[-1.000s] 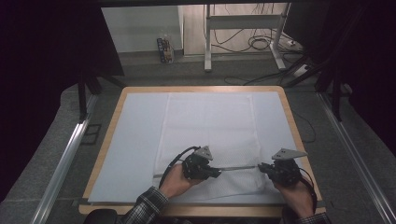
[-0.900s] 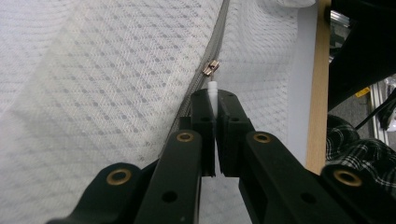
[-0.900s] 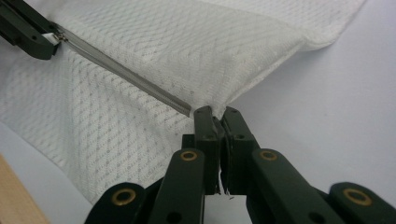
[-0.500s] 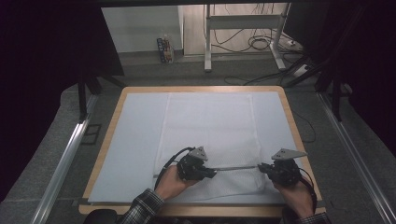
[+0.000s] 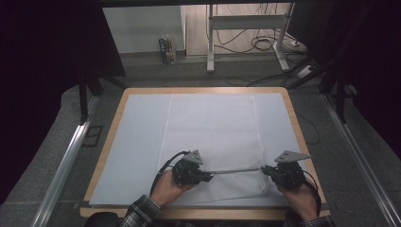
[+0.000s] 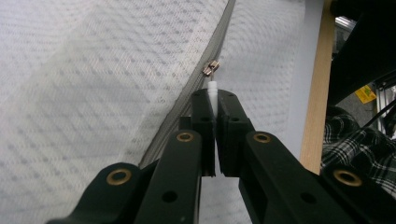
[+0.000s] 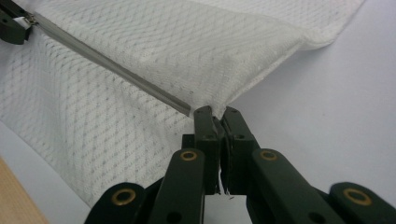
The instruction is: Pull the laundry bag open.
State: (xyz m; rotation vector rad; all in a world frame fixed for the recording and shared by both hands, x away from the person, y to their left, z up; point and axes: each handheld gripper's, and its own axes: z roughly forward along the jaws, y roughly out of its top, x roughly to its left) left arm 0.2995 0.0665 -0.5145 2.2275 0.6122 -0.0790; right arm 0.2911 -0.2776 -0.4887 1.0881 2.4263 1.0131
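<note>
We see a white mesh fabric cover (image 5: 213, 137) lying flat on the pale blue mat (image 5: 137, 142) of a wooden-edged table (image 5: 295, 123), with a grey zipper (image 5: 235, 170) running across its near part between the two grippers.

The left gripper (image 5: 208, 176) is pressed together on the white zipper pull tab (image 6: 213, 91); in the left gripper view the tab stands up between the black jaw tips, with the small metal slider (image 6: 210, 68) just beyond them on the zipper tape. A plaid sleeve (image 6: 359, 140) shows at the right of that view, past the table's wooden edge.

The right gripper (image 5: 265, 171) pinches the fabric at the end of the zipper: in the right gripper view (image 7: 215, 113) the cloth rises into a peak at the jaw tips, and the grey tape runs from there up to the left, where the left gripper's tip shows at the corner of the frame.

The zipper lies straight and taut between the two grips, near the table's front edge.
</note>
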